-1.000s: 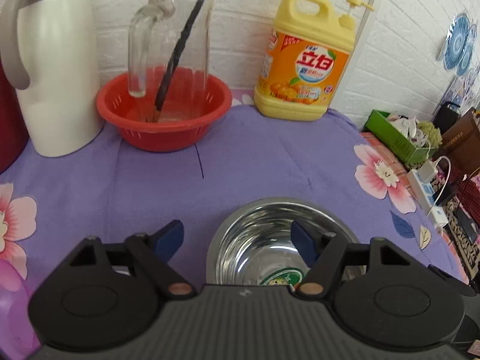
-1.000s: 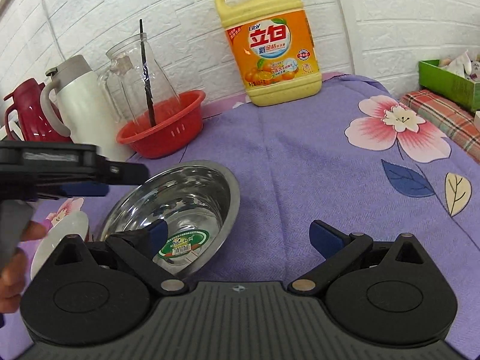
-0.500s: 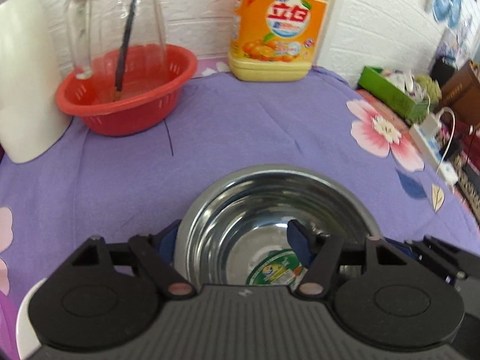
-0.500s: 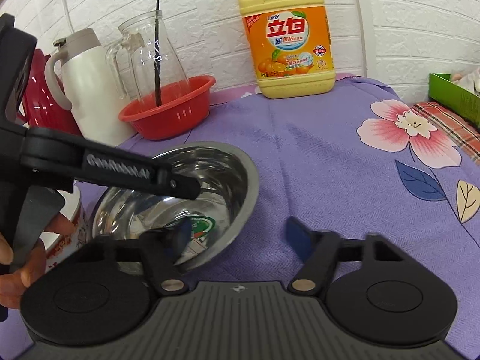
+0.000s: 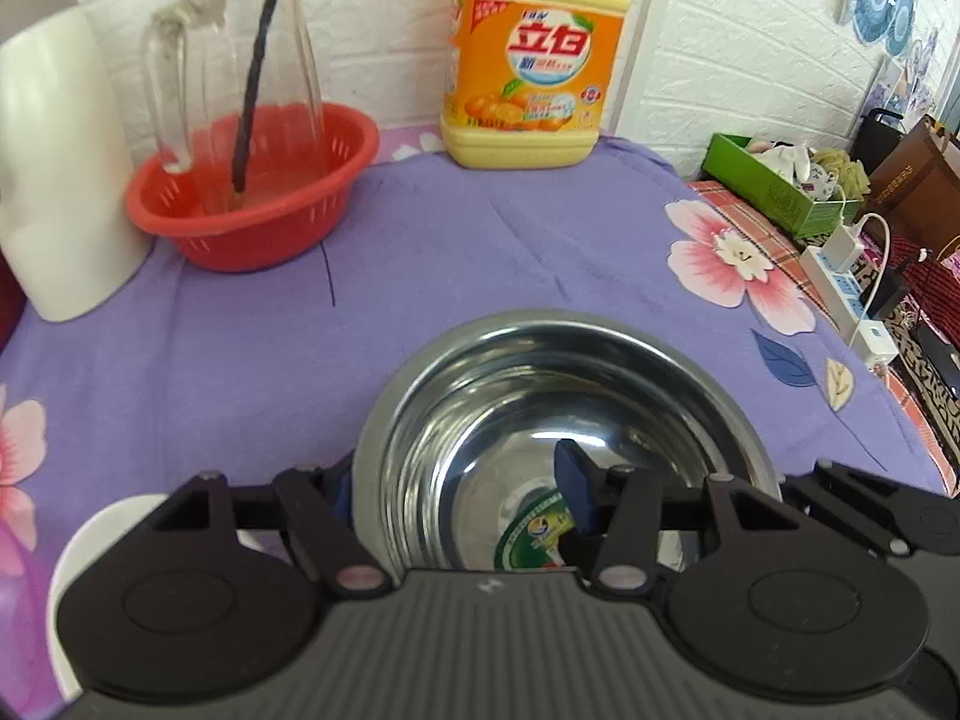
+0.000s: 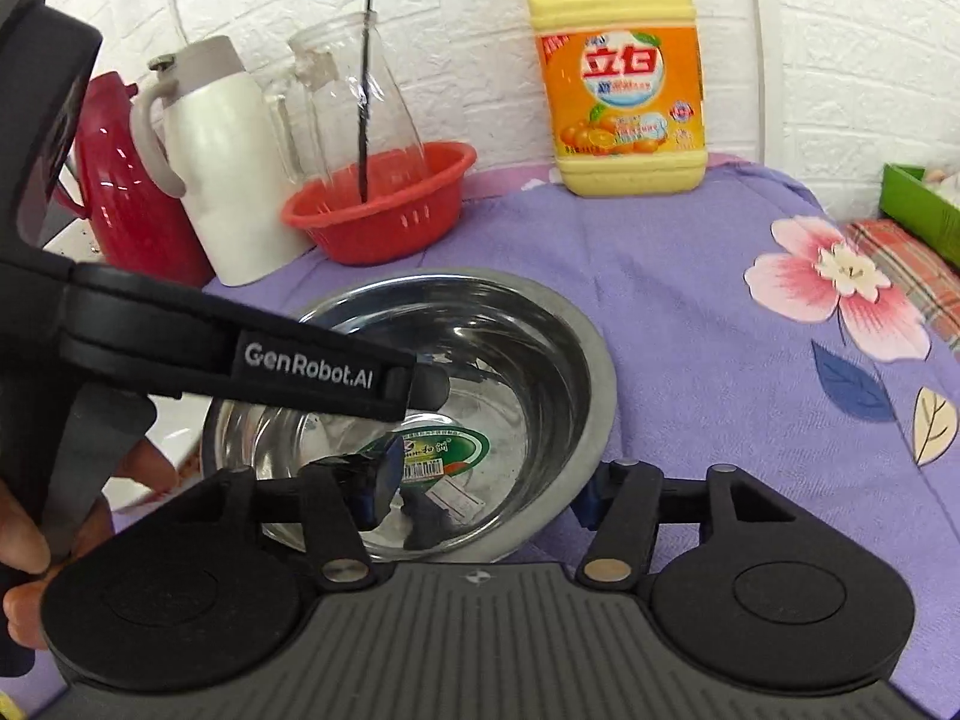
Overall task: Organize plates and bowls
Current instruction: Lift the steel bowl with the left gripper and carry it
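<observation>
"GenRobot.AI" reads in white on the left gripper (image 6: 420, 387) body, left of frame in the right wrist view. Detergent jug (image 5: 531, 54), top centre, has an orange label with large Chinese characters; small print unreadable. Steel bowl (image 5: 564, 420) sits on the purple tabletop (image 5: 240, 360), lower centre, with a green-ringed sticker plus barcode inside. Left gripper (image 5: 459, 495) straddles the bowl's left rim: one finger outside, one inside, jaws apart. Right gripper (image 6: 486, 486) likewise straddles the right rim, wide, not clamped. White plate (image 5: 78, 546) at lower left, just beside the bowl.
</observation>
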Motion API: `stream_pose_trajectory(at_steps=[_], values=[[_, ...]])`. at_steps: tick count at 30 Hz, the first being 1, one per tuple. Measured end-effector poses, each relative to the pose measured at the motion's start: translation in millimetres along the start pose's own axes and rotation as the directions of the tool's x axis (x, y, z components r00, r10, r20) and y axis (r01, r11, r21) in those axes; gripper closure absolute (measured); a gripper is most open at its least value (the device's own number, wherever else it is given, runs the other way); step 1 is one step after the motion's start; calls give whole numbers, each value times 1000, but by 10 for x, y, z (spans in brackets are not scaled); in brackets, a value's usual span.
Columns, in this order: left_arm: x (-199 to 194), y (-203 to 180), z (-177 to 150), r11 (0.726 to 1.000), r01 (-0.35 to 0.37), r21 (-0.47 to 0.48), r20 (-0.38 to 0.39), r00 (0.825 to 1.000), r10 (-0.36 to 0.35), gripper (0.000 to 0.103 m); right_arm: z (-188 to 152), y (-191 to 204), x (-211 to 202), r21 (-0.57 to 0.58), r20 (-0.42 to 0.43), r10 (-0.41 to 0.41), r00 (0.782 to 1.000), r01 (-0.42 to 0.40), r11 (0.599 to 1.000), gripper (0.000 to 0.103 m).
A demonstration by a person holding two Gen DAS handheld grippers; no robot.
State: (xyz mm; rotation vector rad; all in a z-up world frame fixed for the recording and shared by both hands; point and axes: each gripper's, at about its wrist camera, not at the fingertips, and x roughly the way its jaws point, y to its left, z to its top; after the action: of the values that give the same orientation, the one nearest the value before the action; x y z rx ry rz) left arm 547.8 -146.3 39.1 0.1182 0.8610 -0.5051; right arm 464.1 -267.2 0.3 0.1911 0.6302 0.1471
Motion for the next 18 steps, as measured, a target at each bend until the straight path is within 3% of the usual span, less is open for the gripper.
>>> stream_pose_trajectory(at_steps=[9, 18], values=[[-817, -233, -488, 1000, 10, 0, 37, 999, -10, 49, -204, 330, -708, -59, 23, 40, 999, -38, 998, 3], [-1092, -571, -1416, 994, 99, -53, -5, 995, -100, 47, -958, 471, -1314, -85, -53, 0, 999, -5, 996, 0]])
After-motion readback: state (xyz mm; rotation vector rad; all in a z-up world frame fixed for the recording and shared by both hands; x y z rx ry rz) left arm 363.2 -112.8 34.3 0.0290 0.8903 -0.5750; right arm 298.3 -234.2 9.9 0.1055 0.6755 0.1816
